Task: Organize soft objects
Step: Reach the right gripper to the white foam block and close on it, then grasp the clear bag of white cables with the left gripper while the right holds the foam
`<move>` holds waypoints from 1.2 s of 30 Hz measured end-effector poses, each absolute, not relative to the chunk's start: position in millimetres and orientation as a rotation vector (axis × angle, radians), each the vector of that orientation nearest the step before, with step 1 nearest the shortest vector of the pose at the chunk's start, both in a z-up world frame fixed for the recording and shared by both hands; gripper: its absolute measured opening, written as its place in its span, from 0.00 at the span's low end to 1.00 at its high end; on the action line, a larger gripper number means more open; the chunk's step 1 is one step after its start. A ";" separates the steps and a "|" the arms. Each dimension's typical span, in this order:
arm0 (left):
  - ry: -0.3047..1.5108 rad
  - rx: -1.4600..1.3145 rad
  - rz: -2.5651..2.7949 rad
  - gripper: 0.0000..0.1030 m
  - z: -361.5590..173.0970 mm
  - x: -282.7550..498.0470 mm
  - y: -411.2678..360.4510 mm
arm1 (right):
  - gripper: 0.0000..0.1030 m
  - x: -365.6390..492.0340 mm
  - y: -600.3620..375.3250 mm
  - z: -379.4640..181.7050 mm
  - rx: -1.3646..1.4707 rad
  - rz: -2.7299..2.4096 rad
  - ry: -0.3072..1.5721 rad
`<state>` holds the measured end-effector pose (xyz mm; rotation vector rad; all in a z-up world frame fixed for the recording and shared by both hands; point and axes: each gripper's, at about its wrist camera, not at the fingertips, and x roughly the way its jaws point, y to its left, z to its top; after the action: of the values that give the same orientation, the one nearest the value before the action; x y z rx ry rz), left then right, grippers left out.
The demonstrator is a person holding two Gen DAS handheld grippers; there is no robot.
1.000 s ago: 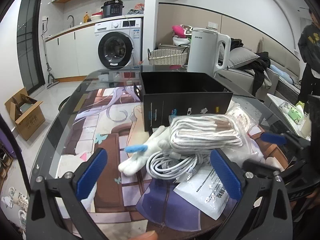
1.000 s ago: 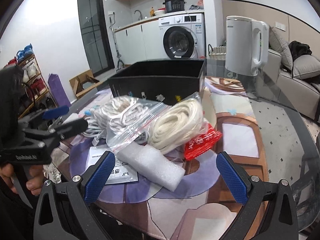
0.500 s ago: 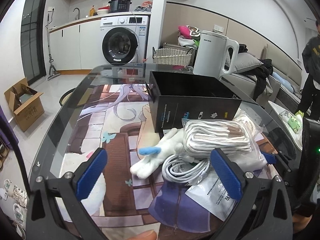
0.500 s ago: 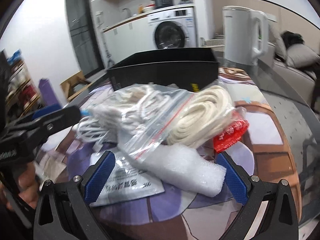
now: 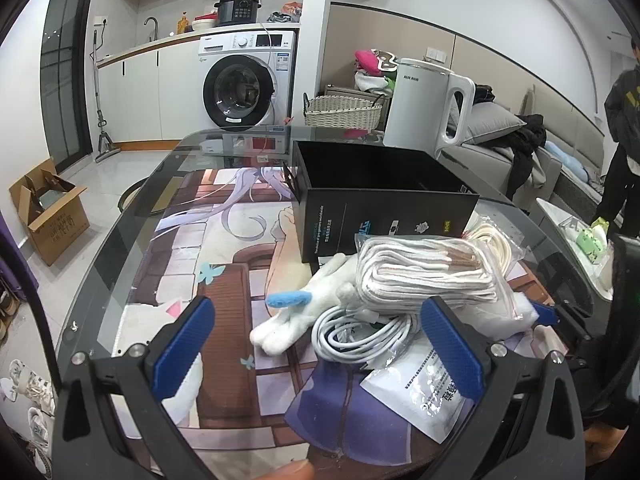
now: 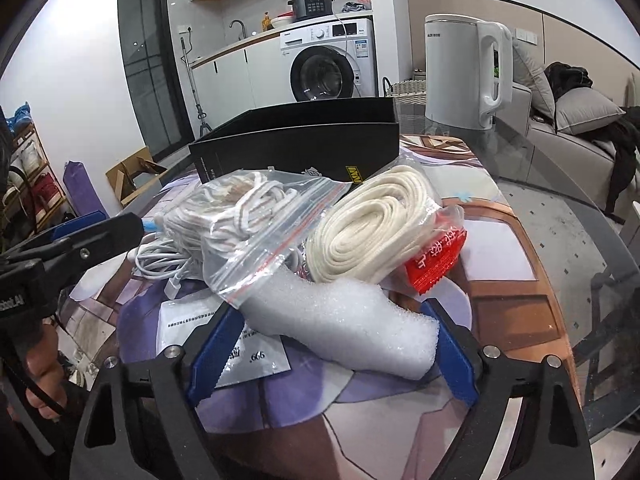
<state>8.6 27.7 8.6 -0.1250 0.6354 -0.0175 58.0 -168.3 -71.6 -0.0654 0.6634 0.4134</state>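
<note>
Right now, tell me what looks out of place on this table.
The soft things sit in one loose heap in front of the black box, which looks empty. The foam piece is pinned under a bagged cord, between the closing right gripper.

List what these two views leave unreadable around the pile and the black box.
- Black box floor: both views, hidden by its own walls.
- White foam block: left wrist view, mostly hidden behind the bagged cords.
- Flat white packet: right wrist view, partly covered by foam; print too small.
- Right gripper pad contact with the foam: unclear as jaws close.
</note>
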 end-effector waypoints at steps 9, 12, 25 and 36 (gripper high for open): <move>0.645 -0.145 -0.107 1.00 11.9 9.5 14.0 | 0.86 43.1 -189.8 -61.7 -0.073 0.469 0.628; 0.662 -0.165 -0.133 1.00 13.1 11.6 9.8 | 0.86 36.8 -198.0 -59.1 -0.078 0.470 0.617; 0.728 -0.132 -0.153 1.00 18.0 30.4 -17.7 | 0.86 41.4 -248.6 -45.1 -0.002 0.424 0.571; 0.761 0.014 -0.169 1.00 14.8 65.7 -37.4 | 0.86 54.4 -237.9 -13.3 -0.084 0.453 0.510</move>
<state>65.7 -37.4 14.8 0.0135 0.7608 -0.1691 54.4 -237.9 -13.3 -0.0838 0.5104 0.4531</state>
